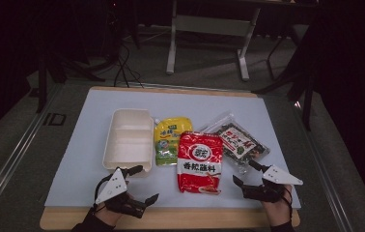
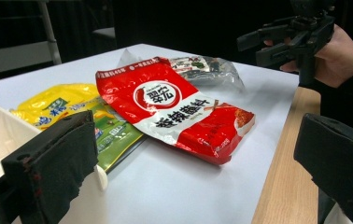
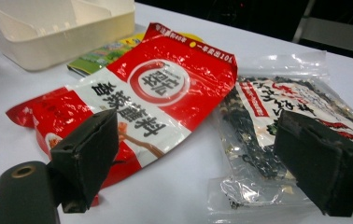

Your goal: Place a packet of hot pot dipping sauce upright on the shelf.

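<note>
Both my left fingers (image 1: 143, 184) and right fingers (image 1: 245, 172) stand wide and empty near the bench's front edge. The red packet (image 1: 199, 162) lies mid-bench between them; I'd approach low and pinch its near edge squarely.

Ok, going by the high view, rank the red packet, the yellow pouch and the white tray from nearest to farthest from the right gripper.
1. The red packet, just to the left of the right gripper, in the middle of the table.
2. The yellow pouch, farther left, partly under the red packet's edge.
3. The white tray, farthest left, close to the left gripper.
</note>
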A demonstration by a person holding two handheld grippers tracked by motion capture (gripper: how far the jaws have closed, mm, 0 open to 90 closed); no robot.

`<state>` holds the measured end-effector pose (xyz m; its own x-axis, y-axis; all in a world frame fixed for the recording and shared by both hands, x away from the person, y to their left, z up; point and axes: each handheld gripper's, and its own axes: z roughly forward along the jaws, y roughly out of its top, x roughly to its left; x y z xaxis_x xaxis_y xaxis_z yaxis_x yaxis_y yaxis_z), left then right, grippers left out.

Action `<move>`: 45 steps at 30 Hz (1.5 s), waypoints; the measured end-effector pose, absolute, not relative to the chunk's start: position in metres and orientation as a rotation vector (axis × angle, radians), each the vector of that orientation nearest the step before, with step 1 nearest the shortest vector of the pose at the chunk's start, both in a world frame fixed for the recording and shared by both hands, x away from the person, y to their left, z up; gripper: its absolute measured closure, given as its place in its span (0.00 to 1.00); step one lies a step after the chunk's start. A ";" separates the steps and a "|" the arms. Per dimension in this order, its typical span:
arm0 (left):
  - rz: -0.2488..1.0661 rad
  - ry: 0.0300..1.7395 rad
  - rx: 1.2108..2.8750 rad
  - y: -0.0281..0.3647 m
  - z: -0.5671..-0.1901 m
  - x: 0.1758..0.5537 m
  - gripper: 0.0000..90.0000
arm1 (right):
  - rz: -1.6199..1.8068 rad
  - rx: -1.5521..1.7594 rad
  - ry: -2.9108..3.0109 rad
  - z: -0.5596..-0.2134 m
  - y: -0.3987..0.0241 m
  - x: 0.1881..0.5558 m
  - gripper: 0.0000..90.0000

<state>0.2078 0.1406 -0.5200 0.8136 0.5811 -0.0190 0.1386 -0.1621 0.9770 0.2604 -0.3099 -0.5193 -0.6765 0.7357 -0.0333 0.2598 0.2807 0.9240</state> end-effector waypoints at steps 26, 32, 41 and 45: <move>0.426 0.537 1.726 0.138 -0.519 0.206 0.01 | 1.412 0.754 2.170 -0.464 -0.292 0.260 0.15; 0.426 0.531 1.736 0.137 -0.520 0.206 0.01 | 1.455 0.762 2.134 -0.454 -0.284 0.269 0.11; 0.418 0.529 1.737 0.137 -0.520 0.206 0.01 | 1.343 0.752 2.188 -0.452 -0.271 0.289 0.14; 0.416 0.528 1.739 0.137 -0.520 0.206 0.01 | 1.317 0.757 2.218 -0.456 -0.264 0.297 0.16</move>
<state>0.2063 0.1365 -0.5201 0.8325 0.5541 -0.0024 0.1268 -0.1862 0.9743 0.2969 -0.2637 -0.4561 -0.7486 0.6555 -0.0994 0.2268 0.3941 0.8907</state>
